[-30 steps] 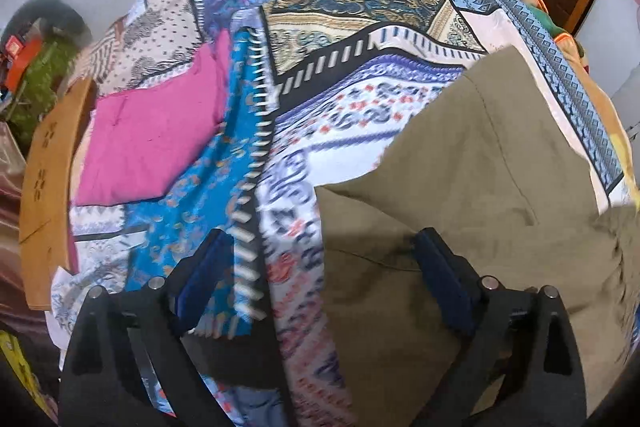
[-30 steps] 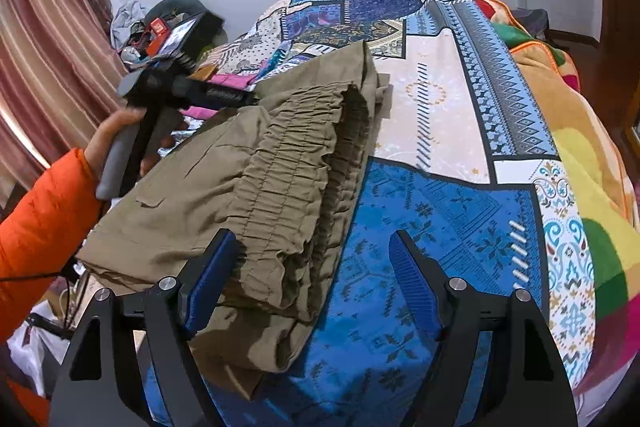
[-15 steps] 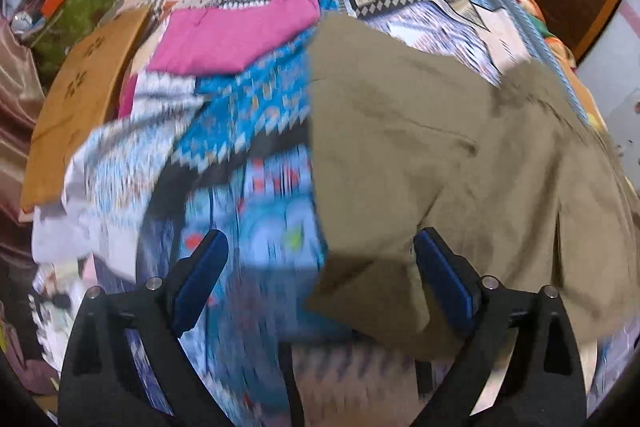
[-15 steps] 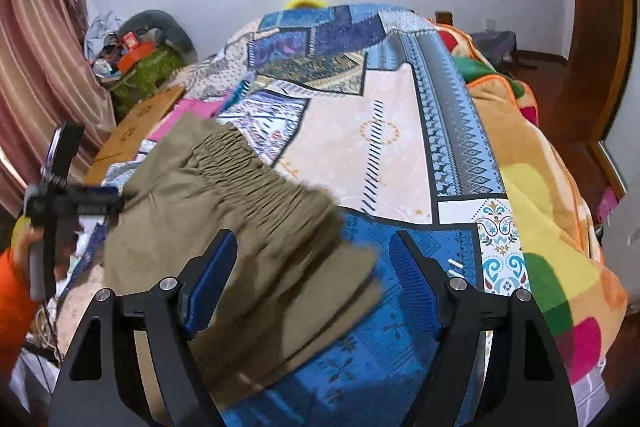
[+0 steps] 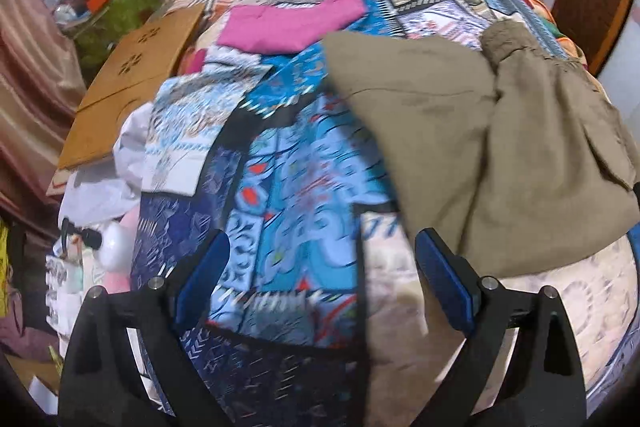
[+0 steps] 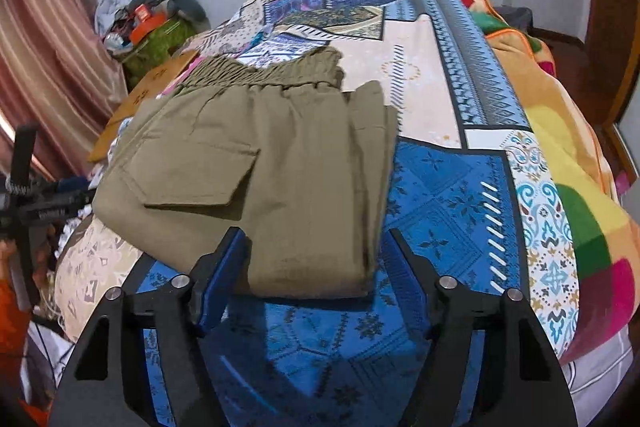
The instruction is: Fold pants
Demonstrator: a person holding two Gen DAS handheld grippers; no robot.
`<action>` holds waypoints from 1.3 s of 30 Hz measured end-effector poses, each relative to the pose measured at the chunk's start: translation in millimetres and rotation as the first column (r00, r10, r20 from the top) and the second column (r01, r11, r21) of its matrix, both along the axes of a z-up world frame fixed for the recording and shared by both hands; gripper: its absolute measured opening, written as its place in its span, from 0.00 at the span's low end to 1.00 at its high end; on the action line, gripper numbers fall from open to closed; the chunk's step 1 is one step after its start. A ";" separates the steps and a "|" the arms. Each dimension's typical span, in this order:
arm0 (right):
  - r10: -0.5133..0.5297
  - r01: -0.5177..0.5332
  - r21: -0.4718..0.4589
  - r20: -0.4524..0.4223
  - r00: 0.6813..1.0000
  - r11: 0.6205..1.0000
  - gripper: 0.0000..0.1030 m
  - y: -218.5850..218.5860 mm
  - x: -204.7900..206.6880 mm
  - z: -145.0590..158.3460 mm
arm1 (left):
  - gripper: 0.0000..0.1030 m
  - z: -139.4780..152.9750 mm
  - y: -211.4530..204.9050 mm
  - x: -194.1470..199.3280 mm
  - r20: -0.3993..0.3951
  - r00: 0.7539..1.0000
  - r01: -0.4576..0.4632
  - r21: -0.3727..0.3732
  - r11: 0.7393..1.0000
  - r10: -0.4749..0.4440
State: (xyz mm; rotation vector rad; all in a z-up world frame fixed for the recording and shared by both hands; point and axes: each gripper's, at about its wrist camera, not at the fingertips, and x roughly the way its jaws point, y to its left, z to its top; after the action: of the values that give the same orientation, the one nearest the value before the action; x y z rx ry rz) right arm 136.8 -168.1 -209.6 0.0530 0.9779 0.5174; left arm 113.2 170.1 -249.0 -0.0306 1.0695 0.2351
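Both my grippers are off the cloth. Left gripper (image 5: 320, 279): fingers spread wide, nothing between them, hanging over the patchwork bedspread (image 5: 288, 195) near the bed's left edge. Right gripper (image 6: 316, 267): also spread, nothing pinched, though the near hem of the pants (image 6: 256, 163) lies in the gap between its blue pads (image 6: 218, 283); I can't tell whether the pads touch the fabric.

The olive pants lie folded into a flat rectangle on the bed, toward its left side, elastic waistband (image 6: 272, 75) on the far side, flap pocket (image 6: 192, 175) facing up. In the left wrist view the pants (image 5: 500, 147) sit to the right of my gripper, clear of it.

A pink garment (image 5: 288, 27) lies farther up the bed, apart from the pants. A wooden board (image 5: 132, 83) rests at the bed's left edge. The left view is motion-blurred.
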 end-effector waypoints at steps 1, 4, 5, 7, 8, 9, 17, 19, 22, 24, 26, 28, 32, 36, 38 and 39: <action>-0.006 0.006 0.001 0.002 1.000 1.000 0.60 -2.1 -0.1 0.4 | 0.93 -1.1 5.0 -1.2 -0.006 1.000 -0.016 0.008 1.000 0.016; -0.015 0.016 -0.022 0.022 1.000 1.000 0.54 -4.6 -3.5 2.8 | 0.91 -3.5 20.4 -4.4 -0.021 0.997 -0.068 0.030 0.997 0.069; -0.017 0.018 -0.036 0.029 0.999 0.999 0.52 -4.8 -3.9 4.2 | 0.88 -3.8 24.5 -5.8 -0.026 0.997 -0.073 0.021 0.997 0.074; -0.024 0.026 -0.051 0.039 0.999 0.998 0.51 -7.0 -4.2 8.1 | 0.87 1.5 26.9 -5.4 -0.020 0.998 -0.064 0.020 0.998 0.065; -0.027 0.029 -0.050 0.042 0.999 0.998 0.51 -8.5 -4.8 9.9 | 0.87 6.2 25.9 -5.8 -0.008 0.998 -0.058 0.027 0.998 0.058; -0.029 0.032 -0.048 0.046 0.999 0.998 0.51 -10.6 -5.1 12.0 | 0.87 12.7 23.4 -5.6 0.011 0.999 -0.049 0.028 0.998 0.049; -0.046 0.049 -0.033 0.080 0.996 0.998 0.51 -13.8 16.7 31.6 | 0.88 41.3 -8.8 28.1 0.100 0.992 0.088 -0.082 0.993 -0.080; -0.041 0.043 -0.039 0.066 0.997 0.998 0.54 -10.4 28.0 27.9 | 0.88 34.5 -11.0 40.5 0.082 0.993 0.094 -0.122 0.988 -0.084; -0.022 0.023 -0.039 0.024 0.999 0.999 0.54 -6.8 40.3 17.1 | 0.88 19.0 -14.0 57.7 0.041 0.995 0.090 -0.132 0.987 -0.086; -0.007 0.007 -0.035 -0.021 1.000 0.999 0.54 -5.1 49.3 7.0 | 0.87 7.5 -14.1 65.8 0.014 0.996 0.087 -0.128 0.988 -0.086; 0.011 -0.013 -0.017 -0.069 0.998 1.000 0.55 -3.8 58.2 -5.5 | 0.88 -0.5 -12.5 69.5 -0.001 0.996 0.091 -0.165 0.982 -0.092; 0.022 -0.021 0.009 -0.097 0.995 1.000 0.63 -6.0 64.3 -13.1 | 0.87 -4.2 -10.1 73.4 -0.008 0.995 0.098 -0.228 0.969 -0.102; 0.012 -0.001 0.071 -0.165 0.986 0.997 0.68 -13.7 75.3 -26.2 | 0.71 -5.1 -12.7 82.9 -0.008 0.990 0.133 -0.318 0.939 -0.143; 0.021 -0.001 0.110 -0.186 0.982 0.994 0.60 -15.4 80.7 -28.0 | 0.59 -3.7 -18.1 90.5 0.011 0.985 0.166 -0.339 0.926 -0.172; 0.036 -0.007 0.145 -0.200 0.979 0.989 0.48 -15.1 82.7 -28.1 | 0.54 -3.1 -17.5 95.0 0.018 0.985 0.167 -0.349 0.922 -0.172; 0.041 -0.008 0.156 -0.208 0.977 0.988 0.44 -15.0 84.1 -28.6 | 0.48 -2.7 -17.3 96.8 0.021 0.985 0.166 -0.348 0.923 -0.170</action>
State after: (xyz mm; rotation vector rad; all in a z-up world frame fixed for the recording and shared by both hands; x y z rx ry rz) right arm 220.8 -183.1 -238.3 0.2393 1.1453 0.6186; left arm 210.1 152.8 -251.6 -0.2560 1.1058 -0.1129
